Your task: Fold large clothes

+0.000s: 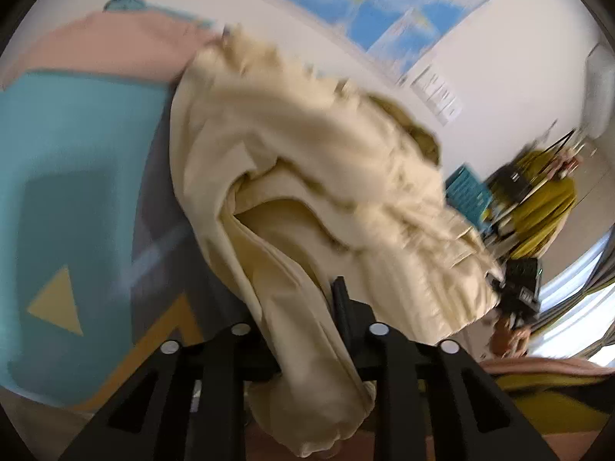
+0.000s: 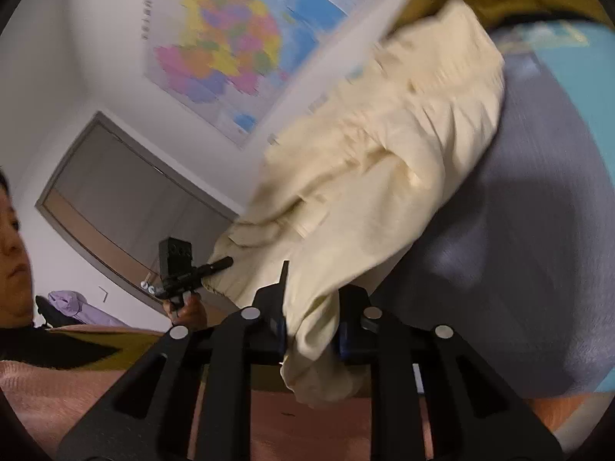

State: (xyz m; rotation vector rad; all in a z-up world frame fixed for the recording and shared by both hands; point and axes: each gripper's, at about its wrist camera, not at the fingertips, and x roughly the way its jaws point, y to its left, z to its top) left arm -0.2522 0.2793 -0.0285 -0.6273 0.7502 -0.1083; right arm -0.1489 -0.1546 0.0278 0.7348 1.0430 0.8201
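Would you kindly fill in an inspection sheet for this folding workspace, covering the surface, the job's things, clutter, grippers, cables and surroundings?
Surface: patterned cover in teal, grey and yellow; blurred.
Job's things: cream garment, bunched and lifted off the surface, stretched between both grippers.
Clutter: pink cloth at the far edge of the surface; mustard-coloured fabric beyond the garment.
Grippers: left gripper closed on the garment's fabric; right gripper likewise closed on it.
Cables: nothing seen.
Surroundings: white wall with a coloured map, a grey door, a bright window; the person's face at the left edge of the right wrist view.
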